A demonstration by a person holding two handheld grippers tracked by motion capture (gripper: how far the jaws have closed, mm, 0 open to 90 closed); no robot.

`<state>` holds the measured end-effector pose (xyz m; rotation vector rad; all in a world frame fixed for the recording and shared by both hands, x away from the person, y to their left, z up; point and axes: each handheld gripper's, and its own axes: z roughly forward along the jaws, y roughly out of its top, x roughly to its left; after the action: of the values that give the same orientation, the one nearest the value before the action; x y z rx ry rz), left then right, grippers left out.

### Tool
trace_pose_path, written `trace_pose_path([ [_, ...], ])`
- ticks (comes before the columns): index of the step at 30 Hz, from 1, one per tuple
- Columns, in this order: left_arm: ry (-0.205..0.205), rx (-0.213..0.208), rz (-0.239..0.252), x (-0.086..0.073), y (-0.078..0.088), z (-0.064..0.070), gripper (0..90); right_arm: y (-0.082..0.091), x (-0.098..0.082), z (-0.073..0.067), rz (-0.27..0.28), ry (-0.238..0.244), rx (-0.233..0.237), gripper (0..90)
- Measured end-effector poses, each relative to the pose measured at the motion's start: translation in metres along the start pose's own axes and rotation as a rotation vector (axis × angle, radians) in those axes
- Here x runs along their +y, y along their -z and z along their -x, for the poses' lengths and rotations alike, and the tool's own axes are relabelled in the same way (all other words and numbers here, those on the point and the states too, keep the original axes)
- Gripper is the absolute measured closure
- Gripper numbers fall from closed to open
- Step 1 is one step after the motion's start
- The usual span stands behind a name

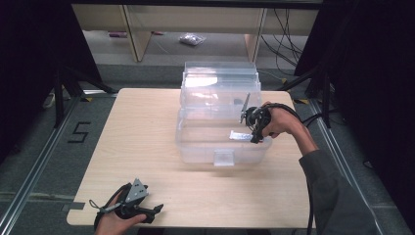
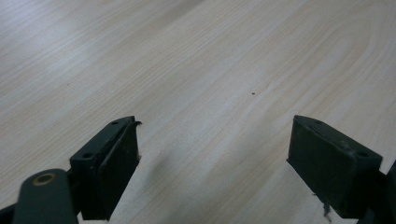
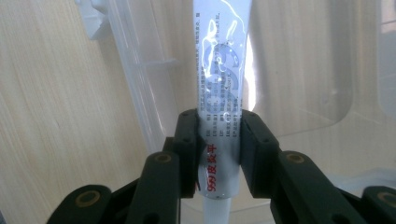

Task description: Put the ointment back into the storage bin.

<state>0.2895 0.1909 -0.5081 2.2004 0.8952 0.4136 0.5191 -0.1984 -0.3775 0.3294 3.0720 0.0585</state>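
Left gripper [image 1: 155, 209] idles at the near left corner of the desk [image 1: 147, 147], jaws apart, nothing between them. Its own view confirms it: two black pads wide open over bare wood grain.

Right gripper [image 1: 254, 128] is clamped on a white ointment tube [image 3: 219, 116], near the cap end; the rest of the tube runs out ahead of the jaws. It hangs over the right part of the clear plastic bin [image 1: 195, 142], inside the rim, tube pointing toward the bin's middle.

Handling, my read:
- Light, so there's little load on the grip.
- Soft laminate body that dents under squeeze. Glossy skin, likely slippery if pinched on the flat printed face.
- Best hold is where it is now, close to the stiffer shoulder by the cap. A mid-body pinch risks buckling or pushing paste toward the cap.
- Not fragile; I'd expect a short drop into the bin to do no harm.
- The bin is thin-walled and looks light, so a bump from the gripper could shove it.

View differences:
- High view gives layout: bin centred on the desk, lid standing open behind it, both hands, and the tube [image 1: 240, 135] as a small pale strip.
- Right gripper view gives grip detail: pads square on both sides of the tube, red and blue print legible, bin wall and floor beyond. Height above the bin floor is unclear in both.
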Motion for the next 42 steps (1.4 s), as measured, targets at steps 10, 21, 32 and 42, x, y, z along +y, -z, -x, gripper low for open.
trace_pose_path([
  [10,-0.009,0.004,-0.008,0.0,0.0,0.0,15.8,-0.013,-0.003,0.004,-0.025,-0.017,0.032,70.7],
  [21,0.0,0.001,-0.002,0.0,0.001,0.0,15.8,-0.021,0.001,0.008,-0.03,0.034,0.053,70.4],
  [32,-0.019,0.002,-0.007,0.001,0.001,0.0,15.8,-0.004,-0.006,0.005,0.032,-0.051,0.023,66.0],
  [42,-0.024,0.004,-0.01,0.001,0.002,0.0,15.8,0.005,-0.01,0.002,0.048,-0.062,0.007,65.0],
])
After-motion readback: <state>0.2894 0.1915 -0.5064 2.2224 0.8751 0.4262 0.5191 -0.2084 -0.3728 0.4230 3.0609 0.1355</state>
